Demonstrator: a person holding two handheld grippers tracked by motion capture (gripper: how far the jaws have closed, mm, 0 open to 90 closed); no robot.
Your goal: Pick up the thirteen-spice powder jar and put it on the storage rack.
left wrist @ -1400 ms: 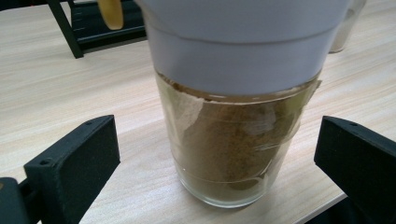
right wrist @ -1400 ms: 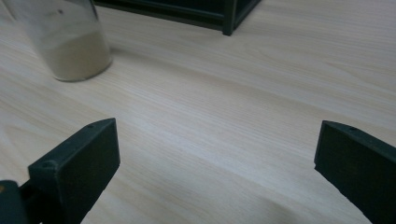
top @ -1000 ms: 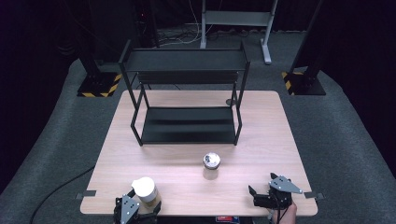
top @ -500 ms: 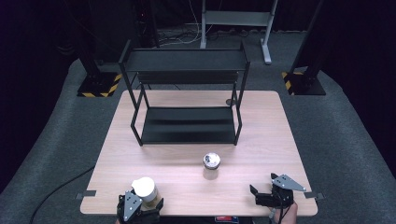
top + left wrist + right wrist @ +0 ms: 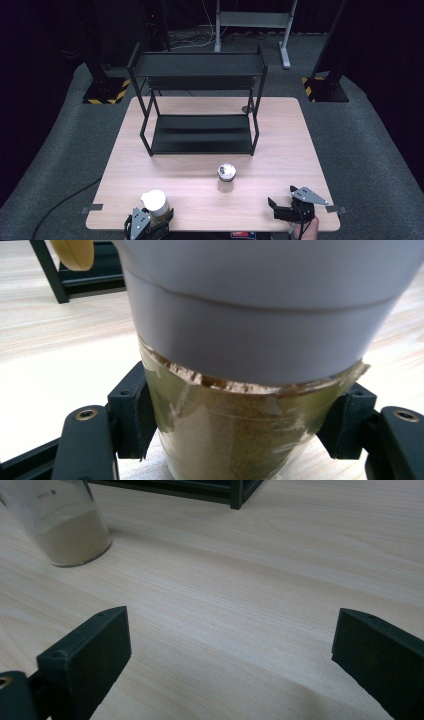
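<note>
A jar of olive-brown powder with a white cap [image 5: 155, 204] stands at the table's near left edge. My left gripper [image 5: 150, 225] is around it, and its jaws have just been closing with the jar between them. In the left gripper view both pads [image 5: 131, 415] press on the jar [image 5: 240, 440] just below the cap, and my left gripper [image 5: 240, 422] is shut on it. A second jar with a silvery lid [image 5: 226, 175] stands mid-table, and its beige powder [image 5: 70, 535] is seen at the upper left of the right gripper view. My right gripper [image 5: 282, 212] [image 5: 230, 650] rests open over bare wood at the near right.
A black two-level wire shelf [image 5: 200, 100] stands on the far half of the wooden table [image 5: 290, 145]; its corner post [image 5: 235, 495] lies ahead of the right gripper. Grey carpet and dark stands surround the table.
</note>
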